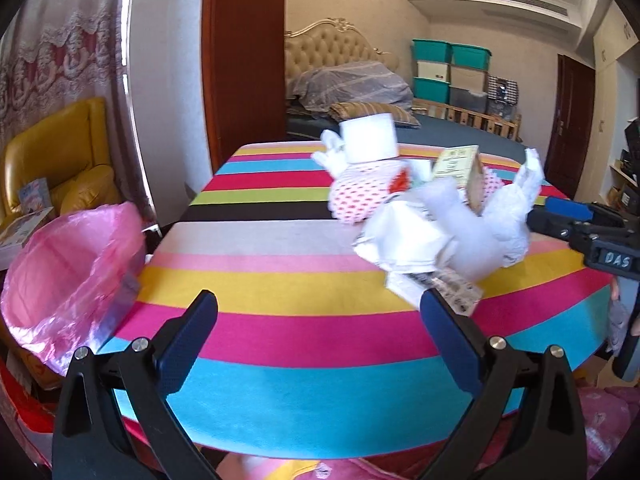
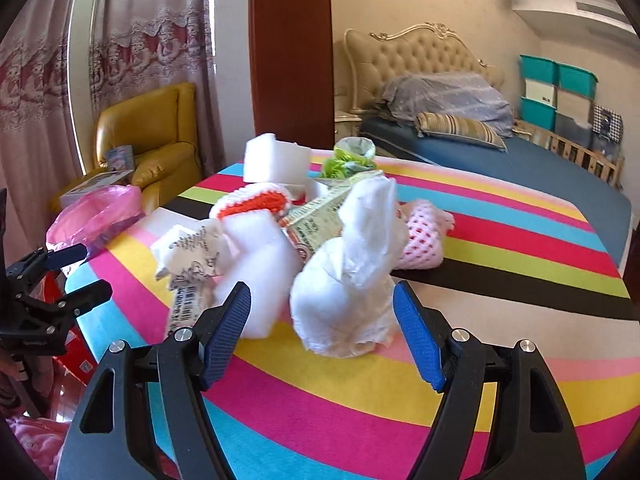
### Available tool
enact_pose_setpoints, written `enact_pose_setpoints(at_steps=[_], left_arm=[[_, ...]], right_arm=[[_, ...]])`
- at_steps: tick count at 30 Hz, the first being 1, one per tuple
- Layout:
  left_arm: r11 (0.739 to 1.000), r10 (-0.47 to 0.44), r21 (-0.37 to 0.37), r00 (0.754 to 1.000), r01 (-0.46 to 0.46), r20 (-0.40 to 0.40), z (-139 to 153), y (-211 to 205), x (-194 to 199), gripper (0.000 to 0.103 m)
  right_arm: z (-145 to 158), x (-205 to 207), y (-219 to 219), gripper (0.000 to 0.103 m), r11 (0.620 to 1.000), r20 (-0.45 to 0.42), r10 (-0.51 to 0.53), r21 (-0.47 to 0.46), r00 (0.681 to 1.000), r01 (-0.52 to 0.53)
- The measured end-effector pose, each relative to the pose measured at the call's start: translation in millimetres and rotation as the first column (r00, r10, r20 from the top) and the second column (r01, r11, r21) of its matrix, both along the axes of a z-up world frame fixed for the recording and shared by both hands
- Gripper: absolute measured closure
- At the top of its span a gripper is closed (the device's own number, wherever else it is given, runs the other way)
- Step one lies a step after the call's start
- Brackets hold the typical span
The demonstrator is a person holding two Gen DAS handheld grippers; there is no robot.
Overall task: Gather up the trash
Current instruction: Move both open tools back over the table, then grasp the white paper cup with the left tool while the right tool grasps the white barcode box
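- Trash pile (image 2: 288, 232) sits mid-frame on the striped worktop (image 2: 500, 240) in the right wrist view: foam, paper, carton, net sleeves.
- Pink bin bag (image 1: 60, 264) hangs off the worktop's left edge in the left wrist view; likely drop target.
- Left gripper (image 1: 320, 320) fingers spread wide, empty, bare stripes between them; pile is upper right of it.
- Right gripper (image 2: 322, 316) fingers well apart, nothing clamped; white plastic bundle (image 2: 344, 296) stands between the tips.
- Suggest closing low on the bundle's body, not its loose top.
- Open worktop lower right; pile crowds the left finger, so stay clear of the foam there.
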State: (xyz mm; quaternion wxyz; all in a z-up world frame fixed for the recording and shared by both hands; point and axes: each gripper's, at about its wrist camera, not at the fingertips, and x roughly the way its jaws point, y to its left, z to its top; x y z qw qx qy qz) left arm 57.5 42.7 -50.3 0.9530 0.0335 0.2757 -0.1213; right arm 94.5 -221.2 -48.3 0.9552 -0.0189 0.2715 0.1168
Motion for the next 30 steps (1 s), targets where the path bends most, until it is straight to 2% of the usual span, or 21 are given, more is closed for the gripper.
enact_pose_setpoints(at_steps=[7,17,19,20,23,30], left_arm=[[0.997,-0.073,-0.011,0.997,0.073,0.034,5.6,-38.7,18.2,0.005],[0.995,-0.063,-0.078,0.997,0.06,-0.042,-5.9,-53.1,72.5,0.006],[0.996,-0.069,-0.063,0.997,0.066,-0.038,-6.8,-56.4,73.8,0.022],[0.996,-0.08,-0.051,0.996,0.078,-0.044,-8.3,-58.8,73.7,0.041],[0.995,-0.096,-0.006,0.995,0.096,-0.021,-10.5,-62.8,64.5,0.044],[0.999,-0.032,-0.017,0.998,0.033,0.059,4.6,-26.0,27.4,0.045]], right_arm=[[-4.6,-0.1,-14.5,0.033,0.998,0.002,-0.043,0.037,0.999,0.043],[-3.8,-14.7,-16.8,0.033,0.999,0.025,-0.026,0.021,0.999,0.025],[-4.1,-18.2,-12.1,0.033,1.0,0.033,-0.006,0.007,0.999,0.006],[-4.2,-19.7,-10.0,0.033,1.0,0.037,0.003,0.0,0.999,-0.003],[-4.3,-24.0,-0.6,0.033,0.999,0.043,0.041,-0.019,0.998,-0.04],[-4.2,-31.2,34.5,0.034,0.981,0.038,0.184,-0.063,0.982,-0.182]])
